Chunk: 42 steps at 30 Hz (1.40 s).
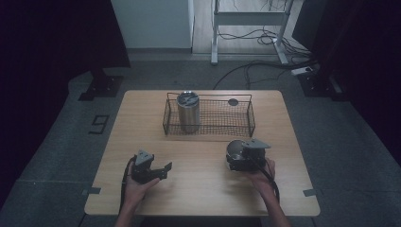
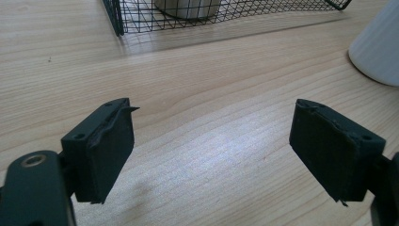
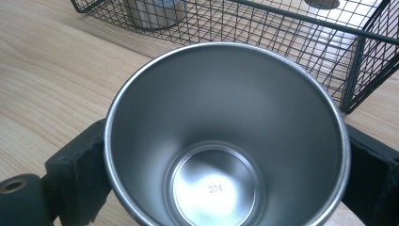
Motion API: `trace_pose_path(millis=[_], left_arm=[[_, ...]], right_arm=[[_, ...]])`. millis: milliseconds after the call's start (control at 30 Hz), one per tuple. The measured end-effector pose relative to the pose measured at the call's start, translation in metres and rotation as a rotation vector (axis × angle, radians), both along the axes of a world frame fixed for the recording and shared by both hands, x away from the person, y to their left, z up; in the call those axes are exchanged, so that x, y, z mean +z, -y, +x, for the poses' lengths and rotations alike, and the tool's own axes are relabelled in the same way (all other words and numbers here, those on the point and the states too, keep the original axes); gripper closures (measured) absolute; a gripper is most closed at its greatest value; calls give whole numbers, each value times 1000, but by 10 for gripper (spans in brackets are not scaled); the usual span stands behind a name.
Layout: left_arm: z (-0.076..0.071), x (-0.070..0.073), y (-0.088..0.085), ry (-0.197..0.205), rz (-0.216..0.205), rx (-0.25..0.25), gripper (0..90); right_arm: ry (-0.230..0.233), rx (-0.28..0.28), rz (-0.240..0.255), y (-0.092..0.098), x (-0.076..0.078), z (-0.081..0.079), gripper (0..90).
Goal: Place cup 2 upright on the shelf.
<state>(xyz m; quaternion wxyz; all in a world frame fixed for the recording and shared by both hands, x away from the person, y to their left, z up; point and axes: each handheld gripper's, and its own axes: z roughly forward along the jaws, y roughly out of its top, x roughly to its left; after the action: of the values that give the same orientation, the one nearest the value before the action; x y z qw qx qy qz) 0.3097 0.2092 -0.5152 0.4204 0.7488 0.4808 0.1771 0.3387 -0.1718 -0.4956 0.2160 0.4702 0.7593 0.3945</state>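
Roughly:
Room: bare table (image 1: pixel 198 189) between the hands; wire basket (image 1: pixel 209 116) stood near the far edge.
Cup: steel cup (image 3: pixel 226 141) sat upright at front right, just short of the basket.
Right gripper (image 1: pixel 246 158): clamped on the cup, 1 jaw each side.
Left gripper (image 2: pixel 211 150): jaws apart, nothing between them, low over bare wood.
Hidden: tumbler (image 1: pixel 188 111) in the basket's left end, cut off in both gripper views.
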Motion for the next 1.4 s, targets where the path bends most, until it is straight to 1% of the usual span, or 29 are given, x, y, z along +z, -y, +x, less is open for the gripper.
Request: trace_pose_path(millis=[267, 333, 367, 500, 733, 867, 933, 967, 1000, 1033, 1133, 1200, 1333, 1400], left_arm=[[0, 1, 0, 2, -3, 0, 148], [-1, 1, 0, 2, -3, 0, 148], [-1, 0, 0, 1, -2, -1, 148], [-1, 0, 0, 1, -1, -3, 148], [-1, 0, 1, -2, 3, -8, 148], [-1, 0, 1, -5, 2, -4, 149], [-1, 0, 1, -4, -1, -6, 148], [-2, 0, 1, -4, -1, -7, 148], [-2, 0, 2, -3, -2, -8, 149], [-2, 0, 2, -5, -3, -11, 148], [-3, -1, 4, -12, 1, -20, 148], [-3, -2, 6, -13, 5, -23, 148], [-3, -5, 10, -21, 32, -36, 148], [-3, -6, 11, -26, 34, -38, 148]], right_arm=[[10, -10, -1, -1, 0, 0, 62], [9, -13, 3, 0, 0, 0, 62], [8, -20, 15, 1, 0, 0, 62], [5, -26, 35, 5, 1, 0, 63], [24, -27, 39, 7, 5, -2, 63], [48, -22, 49, 8, 12, -6, 64], [49, -19, 59, 8, 14, -7, 63], [48, -10, 73, 9, 16, -7, 63], [44, 2, 103, 10, 20, -8, 63], [47, 3, 106, 10, 21, -8, 63], [58, 3, 88, 8, 26, -10, 63], [61, 2, 91, 8, 28, -11, 64], [67, -6, 103, 8, 35, -11, 64], [66, -7, 103, 8, 37, -10, 64]])
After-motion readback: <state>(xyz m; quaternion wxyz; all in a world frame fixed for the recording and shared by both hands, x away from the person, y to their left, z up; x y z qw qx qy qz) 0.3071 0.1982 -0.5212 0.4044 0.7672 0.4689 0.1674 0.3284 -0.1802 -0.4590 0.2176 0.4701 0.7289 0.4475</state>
